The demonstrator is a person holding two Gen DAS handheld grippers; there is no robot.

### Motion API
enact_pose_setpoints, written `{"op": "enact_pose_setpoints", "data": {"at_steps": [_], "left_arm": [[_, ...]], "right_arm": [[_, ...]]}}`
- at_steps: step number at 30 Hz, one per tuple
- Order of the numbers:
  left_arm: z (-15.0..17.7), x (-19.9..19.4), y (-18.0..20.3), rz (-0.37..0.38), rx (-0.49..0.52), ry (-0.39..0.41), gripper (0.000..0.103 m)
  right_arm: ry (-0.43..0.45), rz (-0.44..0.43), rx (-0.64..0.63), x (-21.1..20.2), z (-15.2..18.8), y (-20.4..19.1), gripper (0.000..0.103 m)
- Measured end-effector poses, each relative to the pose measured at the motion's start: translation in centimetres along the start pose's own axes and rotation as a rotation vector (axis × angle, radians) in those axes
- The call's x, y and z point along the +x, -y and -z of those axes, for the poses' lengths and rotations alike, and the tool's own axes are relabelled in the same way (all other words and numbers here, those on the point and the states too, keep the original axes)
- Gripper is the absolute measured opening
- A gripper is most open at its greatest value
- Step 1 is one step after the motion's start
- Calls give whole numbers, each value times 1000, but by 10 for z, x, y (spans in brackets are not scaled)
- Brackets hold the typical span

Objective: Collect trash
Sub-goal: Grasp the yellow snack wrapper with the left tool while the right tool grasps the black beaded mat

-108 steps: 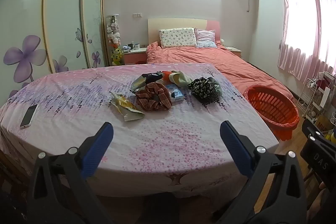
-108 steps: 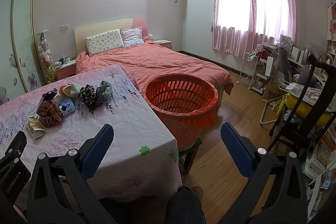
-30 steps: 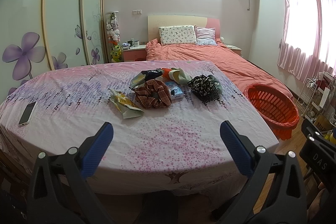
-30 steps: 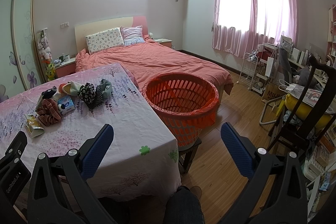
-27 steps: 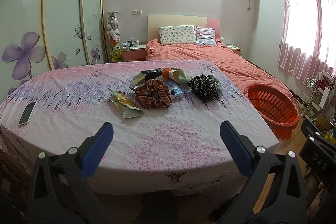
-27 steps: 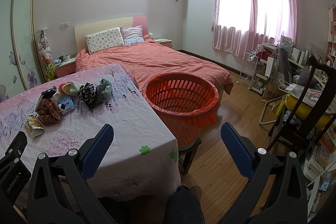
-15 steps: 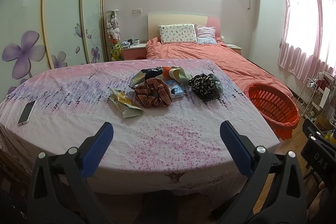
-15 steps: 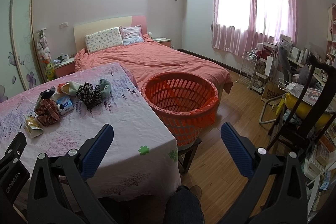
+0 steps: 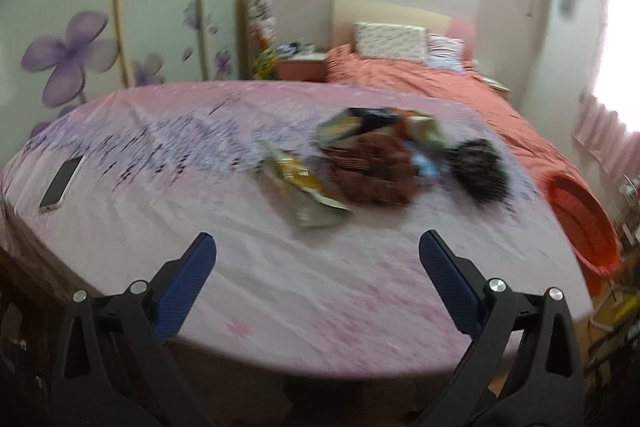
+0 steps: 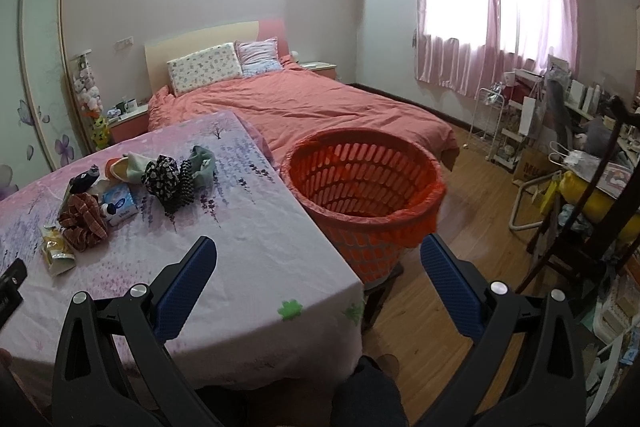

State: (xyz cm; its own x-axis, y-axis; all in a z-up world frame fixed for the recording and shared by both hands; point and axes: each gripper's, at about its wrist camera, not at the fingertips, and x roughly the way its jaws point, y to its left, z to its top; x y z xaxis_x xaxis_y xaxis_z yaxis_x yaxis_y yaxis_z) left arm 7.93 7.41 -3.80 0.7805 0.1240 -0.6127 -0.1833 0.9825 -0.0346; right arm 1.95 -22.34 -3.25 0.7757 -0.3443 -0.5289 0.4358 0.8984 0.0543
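Left wrist view is motion-blurred; detail there is poor. A smartphone (image 9: 62, 183) is seen lying flat near the far left edge of the table (image 9: 168, 211), which is covered with a pink floral cloth. The left gripper (image 9: 316, 251) is held above the near part of the table with its jaws spread wide and nothing between them; the blue pads (image 9: 184, 291) touch nothing.

Past the gripper, a cluster of items lies on the cloth near the table's middle. From the left: a yellow snack wrapper (image 9: 304, 191), lying flat; just beside it a brown plaid scrunchie (image 9: 372, 175); behind these a dark wrapper (image 9: 352, 121), possibly a foil packet, though blur prevents certainty; then a black-and-white patterned scrunchie (image 9: 478, 171). An orange laundry-style basket (image 9: 580, 223) is seen off the table's right edge.

Right wrist view is sharp. The same cluster is recorded at left: snack wrapper (image 10: 56, 251), plaid scrunchie (image 10: 82, 221), a blue-and-white tissue pack (image 10: 120, 205) touching it, the patterned scrunchie (image 10: 168, 179), and a pale green cloth item (image 10: 202, 163) behind. The right gripper (image 10: 318, 261) is released, jaws wide apart and empty, held over the table's right edge. The orange basket (image 10: 400, 227), lined with an orange bag, stands just beside the table corner, between table and bed (image 10: 320, 107). A wooden chair (image 10: 592, 227) stands at far right.
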Motion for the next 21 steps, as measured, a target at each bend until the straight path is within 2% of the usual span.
{"op": "enact_pose_setpoints", "data": {"at_steps": [4,9,11,13,15,21], "left_arm": [[-15,29,-32,-29,-60,-24,97],[-29,66,-48,-29,-62,-65,86],[-34,82,-46,-28,-53,-91,82],[-37,94,-45,-23,-53,-113,79],[-41,108,-43,-8,-65,-138,75],[-49,136,-36,13,-75,-178,74]], "right_arm": [[-38,-96,-26,26,-7,-15,101],[-76,-170,-53,56,-15,-37,94],[-91,-215,-66,69,-20,-48,90],[-96,-262,-78,79,-25,-59,80],[-107,-312,-94,87,-30,-69,75],[-145,-395,-114,119,-49,-103,61]]}}
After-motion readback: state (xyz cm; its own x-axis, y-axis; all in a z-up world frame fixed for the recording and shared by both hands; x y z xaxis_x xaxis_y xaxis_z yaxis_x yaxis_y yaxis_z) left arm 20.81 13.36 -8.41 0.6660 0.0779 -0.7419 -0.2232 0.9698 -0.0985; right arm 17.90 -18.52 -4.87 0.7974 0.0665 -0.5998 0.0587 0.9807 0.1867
